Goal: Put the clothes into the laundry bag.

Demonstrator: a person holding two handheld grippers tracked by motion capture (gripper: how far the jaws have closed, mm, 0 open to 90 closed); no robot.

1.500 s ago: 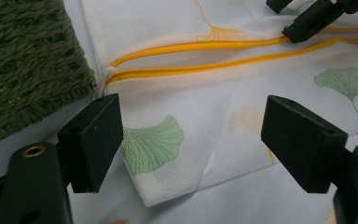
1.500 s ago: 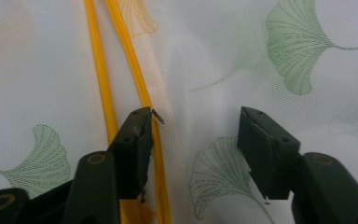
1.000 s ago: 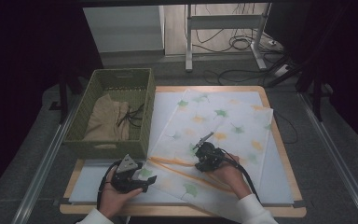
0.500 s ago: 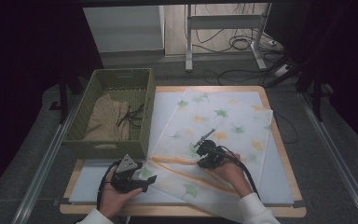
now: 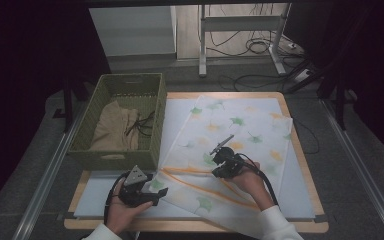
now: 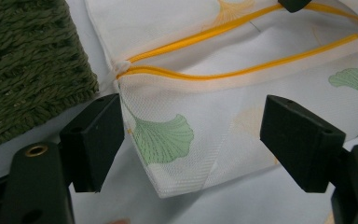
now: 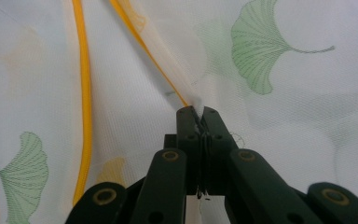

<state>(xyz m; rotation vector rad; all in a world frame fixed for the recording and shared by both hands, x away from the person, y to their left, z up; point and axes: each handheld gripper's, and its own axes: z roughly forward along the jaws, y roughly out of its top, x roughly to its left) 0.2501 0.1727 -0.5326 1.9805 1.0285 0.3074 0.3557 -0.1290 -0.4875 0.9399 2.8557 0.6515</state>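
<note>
Green basket (image 5: 125, 120) stands at the table's (image 5: 300, 210) left, a tan cloth inside. Left gripper (image 6: 191, 140): jaws wide apart, straddling the near corner of the leaf-printed cloth (image 6: 242, 93) without pressing it. Cloth lies spread across the table's middle. Right gripper (image 7: 197, 113): jaws have just closed, pinching a fold along the orange hem.

The cloth (image 5: 230, 150) in front of me is white mesh printed with green and pale yellow ginkgo leaves, edged with bright orange piping. My tools, left (image 5: 156, 194) and right (image 5: 214, 150), are black. The woven basket (image 5: 111, 159) is olive green, with a tan cloth (image 5: 110, 130) inside. The worktop (image 5: 300, 200) is pale blue with a light wooden rim.
</note>
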